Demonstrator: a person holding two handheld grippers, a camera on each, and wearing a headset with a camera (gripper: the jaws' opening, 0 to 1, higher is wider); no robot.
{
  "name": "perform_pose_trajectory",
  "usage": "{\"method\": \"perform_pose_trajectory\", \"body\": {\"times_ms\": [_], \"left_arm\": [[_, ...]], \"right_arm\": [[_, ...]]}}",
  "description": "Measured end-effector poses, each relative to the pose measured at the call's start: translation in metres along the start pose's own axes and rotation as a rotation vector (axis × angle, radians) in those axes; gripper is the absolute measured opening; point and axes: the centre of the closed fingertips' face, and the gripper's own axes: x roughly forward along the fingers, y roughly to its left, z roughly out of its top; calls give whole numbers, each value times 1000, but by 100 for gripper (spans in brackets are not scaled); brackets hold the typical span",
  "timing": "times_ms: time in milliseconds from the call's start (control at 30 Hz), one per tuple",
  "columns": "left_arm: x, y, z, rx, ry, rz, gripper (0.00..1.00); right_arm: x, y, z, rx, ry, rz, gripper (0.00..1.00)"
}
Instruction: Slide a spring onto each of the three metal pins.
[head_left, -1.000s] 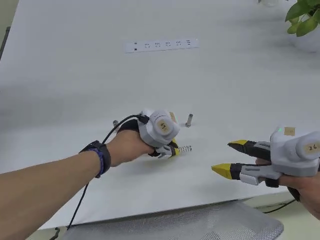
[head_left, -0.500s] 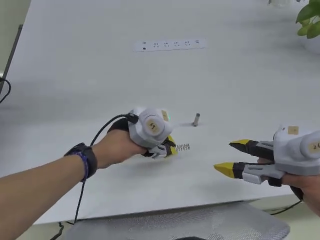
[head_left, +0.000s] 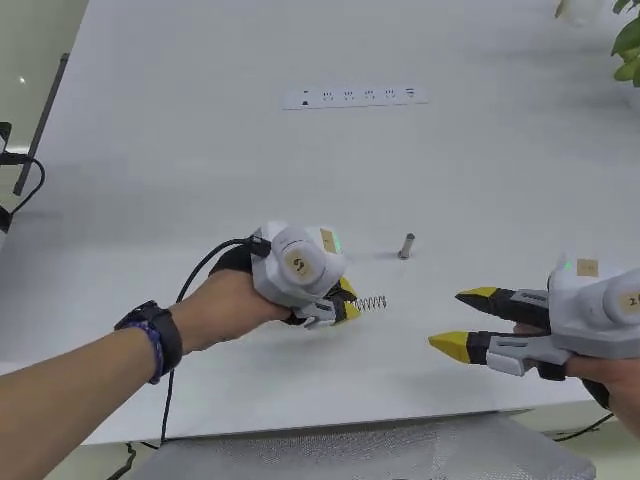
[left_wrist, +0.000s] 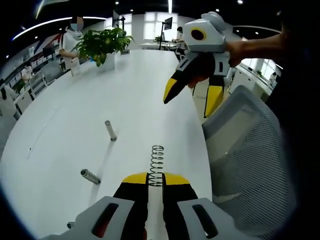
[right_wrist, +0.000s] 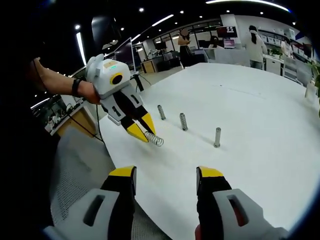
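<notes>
Nearest you, the mesh chair back sits just under the near edge of the tabletop; your right tool hovers over that edge on the right, its 2 yellow-tipped jaws spread wide with nothing between them; in the right gripper view the same tool points across the tabletop toward the pins. To its left, your left tool is low over the tabletop, jaws narrow and pinched on 1 end of a spring; the spring juts straight out beyond the tips toward the right tool, close to the surface, though you cannot tell whether it touches. Beyond the spring and a little to the right, apart from it, a bare pin stands upright; in the right gripper view 2 more pins stand in a row with it, each already wearing a spring. Farther back a white power strip lies flat; a leafy plant is at the far right corner.
</notes>
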Motion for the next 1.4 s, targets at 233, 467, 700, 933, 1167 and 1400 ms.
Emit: {"method": "perform_pose_trajectory", "body": {"times_ms": [233,467,700,933,1167,1400], "left_arm": [[-10,-6,0,8,-11,5,2],[-16,-13,1,14,-18,4,2],[-18,-18,3,22,-23,-1,2],[-21,-22,5,28,-29,-5,2],[-23,-25,6,34,-35,-9,2],[-22,-27,7,40,-37,-10,2]], "right_arm": [[7,10,1,-13,6,40,44],[13,19,8,-26,-2,80,41],[23,34,9,-43,7,141,37],[32,43,13,-55,8,177,35],[40,50,16,-70,11,208,33],[46,55,19,-83,10,230,29]]}}
